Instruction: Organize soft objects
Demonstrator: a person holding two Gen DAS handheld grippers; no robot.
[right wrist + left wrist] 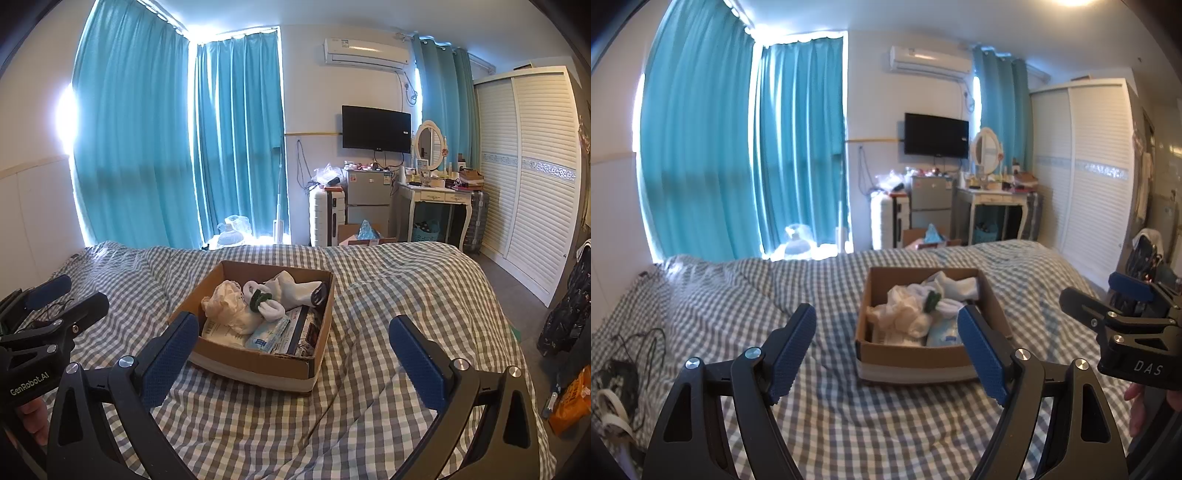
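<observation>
While hovering over the gingham bedspread (820, 417), left tongs (886, 343) spread wide, nothing held; right tongs (291, 350) likewise spread, nothing held. Just ahead, between both, cardboard box (258, 363) resting on bed, holding white socks (295, 288), cream cloth bundle (229, 306), green scrunchie (258, 297), blue tissue pack (267, 334). Beyond: teal curtains (147, 147), wall TV (376, 128).

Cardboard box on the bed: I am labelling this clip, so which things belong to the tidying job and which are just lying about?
Part of the job:
open brown cardboard box on the checked bed cover
white socks
cream crumpled cloth
dark green hair tie
pale blue soft packet
left gripper and right gripper, both open

Just lying about:
black cables
orange bag
</observation>
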